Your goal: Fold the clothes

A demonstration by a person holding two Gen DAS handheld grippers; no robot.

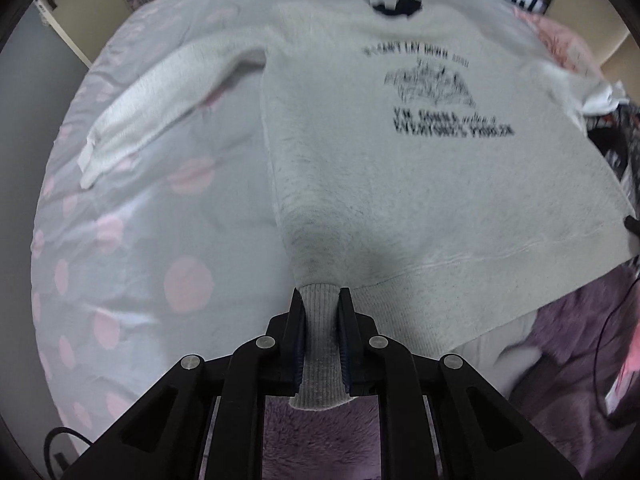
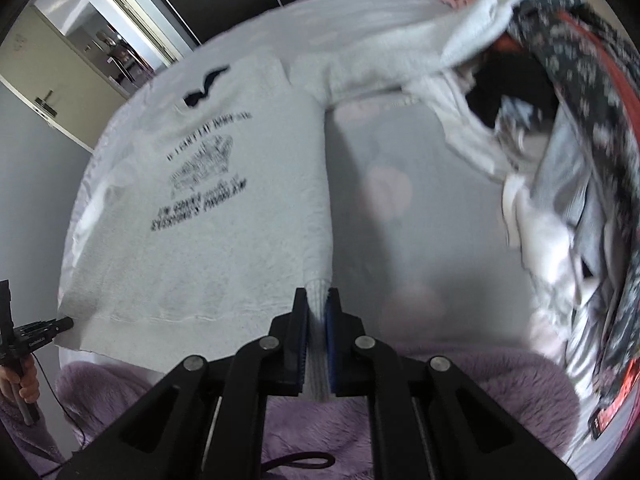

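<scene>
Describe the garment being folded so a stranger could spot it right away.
On the polka-dot bed, look left of the clothes pile. The sweatshirt lies flat there, light grey with black lettering, a sketch and a dark bird logo, unlike the patterned heap.

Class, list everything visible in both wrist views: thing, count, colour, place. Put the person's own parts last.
sweatshirt: one, pale grey with dark print, spread on the bed, its bottom corners lifted.
bed sheet: one, grey with pink dots, under the sweatshirt.
clothes pile: one, mixed white, dark floral and red, at the bed's right side.
fluffy blanket: one, purple, near edge.
left tool: black, shut on the left hem corner.
right tool: black, shut on the right hem corner.
hand: one, holding the left tool's handle.
</scene>
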